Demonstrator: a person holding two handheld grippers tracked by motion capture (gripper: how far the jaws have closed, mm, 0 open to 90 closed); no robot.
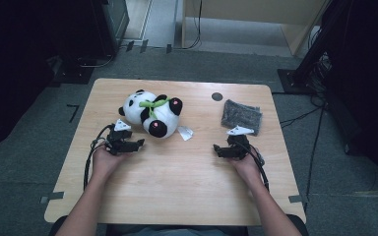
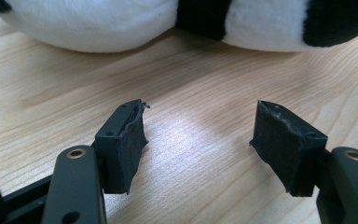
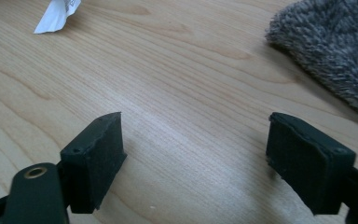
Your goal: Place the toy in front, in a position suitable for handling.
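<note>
High view: panda [image 1: 152, 112] lies just beyond left gripper [image 1: 137, 144], jaws apart, empty.

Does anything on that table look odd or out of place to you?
The panda toy lies toppled on its back. The dark padding on the left gripper's fingers looks frayed and is peeling at the tips. Otherwise nothing stands out.

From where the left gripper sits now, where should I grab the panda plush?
Probably the black leg with the pink sole of the panda plush: it sticks out toward the left gripper, narrow enough for the open jaws. Come in level from the person's side; the white body looks too bulky.
</note>
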